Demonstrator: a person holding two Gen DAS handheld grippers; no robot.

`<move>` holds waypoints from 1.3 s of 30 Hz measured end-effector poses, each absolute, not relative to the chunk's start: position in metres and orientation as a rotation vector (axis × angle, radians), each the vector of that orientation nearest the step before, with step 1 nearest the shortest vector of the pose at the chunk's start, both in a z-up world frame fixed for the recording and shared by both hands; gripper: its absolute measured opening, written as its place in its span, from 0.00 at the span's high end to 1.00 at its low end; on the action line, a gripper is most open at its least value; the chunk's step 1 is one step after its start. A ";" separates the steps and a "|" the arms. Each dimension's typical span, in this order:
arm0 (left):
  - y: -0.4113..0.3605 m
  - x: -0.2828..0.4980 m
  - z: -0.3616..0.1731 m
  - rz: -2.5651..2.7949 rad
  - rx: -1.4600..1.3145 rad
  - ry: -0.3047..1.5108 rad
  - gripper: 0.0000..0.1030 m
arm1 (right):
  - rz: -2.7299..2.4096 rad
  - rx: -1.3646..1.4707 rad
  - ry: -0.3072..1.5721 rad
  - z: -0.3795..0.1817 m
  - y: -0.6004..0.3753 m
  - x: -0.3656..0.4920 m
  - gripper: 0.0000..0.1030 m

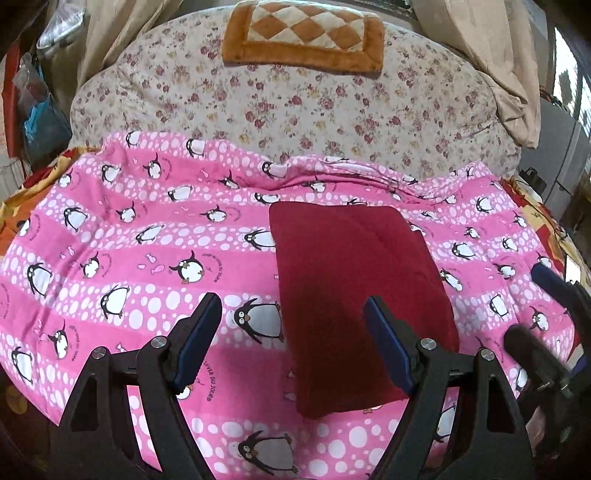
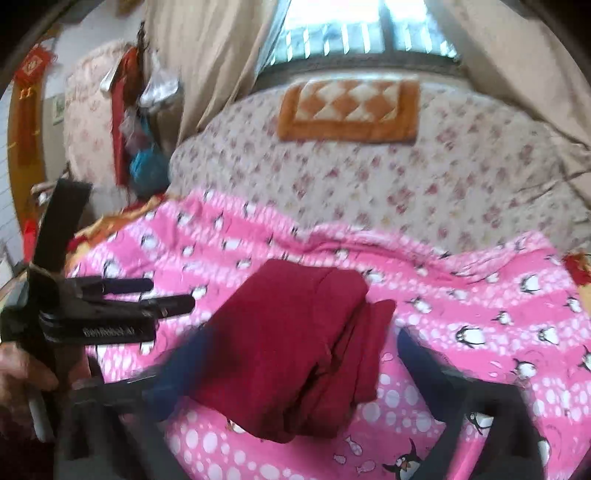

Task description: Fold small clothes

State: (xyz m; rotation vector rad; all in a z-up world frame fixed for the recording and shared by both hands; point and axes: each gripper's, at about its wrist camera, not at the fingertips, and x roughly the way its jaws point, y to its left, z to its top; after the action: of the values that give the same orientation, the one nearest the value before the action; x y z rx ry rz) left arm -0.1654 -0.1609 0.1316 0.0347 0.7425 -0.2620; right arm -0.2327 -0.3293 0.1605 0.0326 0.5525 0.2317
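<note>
left hand-held gripper (image 1: 291, 314) wide, empty | right hand-held gripper (image 2: 295, 354) wide, blurred, empty | folded dark-red soft knit garment (image 1: 354, 291) at 12 o'clock on pink penguin-print bed cover (image 1: 147, 240) | likely light, limp; pinch a folded edge

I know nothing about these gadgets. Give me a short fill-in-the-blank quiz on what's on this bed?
1. The folded garment is dark ____.
2. The pink sheet under it is printed with ____.
3. The left gripper holds nothing; its jaws are ____.
4. The orange checkered cushion lies on the ____ quilt.

Answers: red; penguins; open; floral
</note>
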 end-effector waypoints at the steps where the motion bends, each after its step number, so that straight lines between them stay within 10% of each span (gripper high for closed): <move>1: -0.162 -0.167 0.132 -0.262 0.039 0.739 0.22 | 0.229 0.025 0.565 0.159 -0.325 -0.233 0.00; 39: -0.173 -0.155 0.114 -0.197 0.061 0.739 0.22 | 0.023 0.141 0.707 0.129 -0.331 -0.190 0.00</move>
State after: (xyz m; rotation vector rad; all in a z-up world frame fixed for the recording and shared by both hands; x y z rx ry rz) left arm -0.1550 -0.1734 0.1138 0.0608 0.7389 -0.1970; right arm -0.1904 -0.3308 0.1289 0.1412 0.7075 0.0226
